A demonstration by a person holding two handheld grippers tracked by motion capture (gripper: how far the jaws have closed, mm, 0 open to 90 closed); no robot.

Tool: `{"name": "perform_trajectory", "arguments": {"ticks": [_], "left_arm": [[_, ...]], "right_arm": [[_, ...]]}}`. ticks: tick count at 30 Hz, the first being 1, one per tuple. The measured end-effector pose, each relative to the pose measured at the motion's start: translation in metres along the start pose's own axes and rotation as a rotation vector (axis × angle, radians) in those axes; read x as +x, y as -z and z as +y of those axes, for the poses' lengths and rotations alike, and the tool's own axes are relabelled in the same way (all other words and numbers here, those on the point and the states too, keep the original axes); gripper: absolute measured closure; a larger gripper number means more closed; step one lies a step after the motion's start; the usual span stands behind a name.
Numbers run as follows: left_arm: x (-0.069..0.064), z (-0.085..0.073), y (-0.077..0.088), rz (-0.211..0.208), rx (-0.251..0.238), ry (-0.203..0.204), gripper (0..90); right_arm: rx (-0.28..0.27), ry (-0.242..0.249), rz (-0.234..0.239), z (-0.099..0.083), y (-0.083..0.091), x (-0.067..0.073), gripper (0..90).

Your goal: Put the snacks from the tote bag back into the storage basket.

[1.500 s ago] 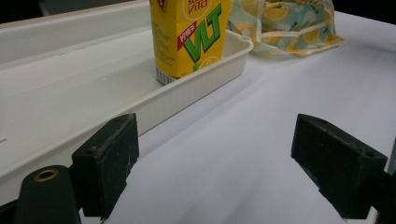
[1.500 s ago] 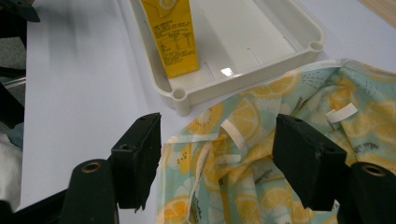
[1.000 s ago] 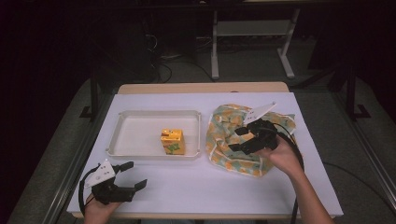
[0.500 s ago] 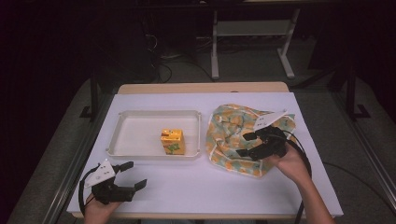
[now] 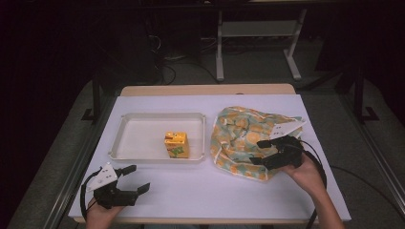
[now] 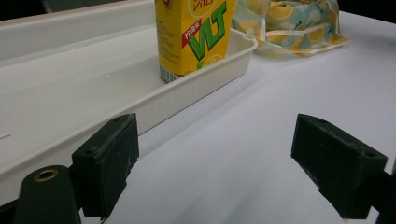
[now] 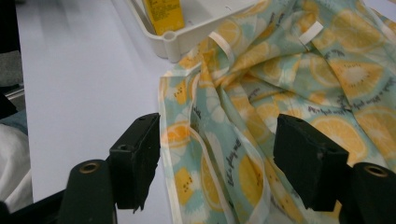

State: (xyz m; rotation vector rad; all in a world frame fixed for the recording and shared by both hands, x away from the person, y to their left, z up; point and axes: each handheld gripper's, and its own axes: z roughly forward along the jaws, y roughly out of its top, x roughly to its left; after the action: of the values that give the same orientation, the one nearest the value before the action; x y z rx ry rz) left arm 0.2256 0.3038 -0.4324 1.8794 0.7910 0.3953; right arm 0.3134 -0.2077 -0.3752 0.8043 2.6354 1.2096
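A yellow drink carton (image 5: 176, 144) stands upright in the white tray (image 5: 143, 138), close to its near right corner. To the tray's right lies a crumpled lemon-print cloth bag (image 5: 239, 136). My right gripper (image 5: 257, 152) hovers open over the bag's near right part, jaws pointing left. In the right gripper view the bag's (image 7: 280, 93) folded edge lies between the spread jaws (image 7: 219, 168), and neither pad presses on it. My left gripper (image 5: 138, 177) rests open at the table's near left corner. Its jaws (image 6: 222, 172) face the tray (image 6: 70, 93) and carton (image 6: 194, 37) with nothing between them.
The white tabletop (image 5: 200, 191) spreads in front of the tray and bag. Each gripper trails a black cable toward the person. Beyond the table's far edge are a dark floor, a metal frame (image 5: 258, 43) and loose cables.
The right gripper has slid from the bag's middle toward its near right side, slightly lower. The left gripper, carton and tray are unmoved.
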Motion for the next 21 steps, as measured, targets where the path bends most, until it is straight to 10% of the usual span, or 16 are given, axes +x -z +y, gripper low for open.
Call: {"name": "perform_trajectory", "arguments": {"ticks": [21], "left_arm": [[0.000, 0.000, 0.000, 0.003, 0.001, 0.000, 14.8]], "right_arm": [[-0.028, -0.070, -0.030, -0.049, 0.019, 0.003, 29.6]]}}
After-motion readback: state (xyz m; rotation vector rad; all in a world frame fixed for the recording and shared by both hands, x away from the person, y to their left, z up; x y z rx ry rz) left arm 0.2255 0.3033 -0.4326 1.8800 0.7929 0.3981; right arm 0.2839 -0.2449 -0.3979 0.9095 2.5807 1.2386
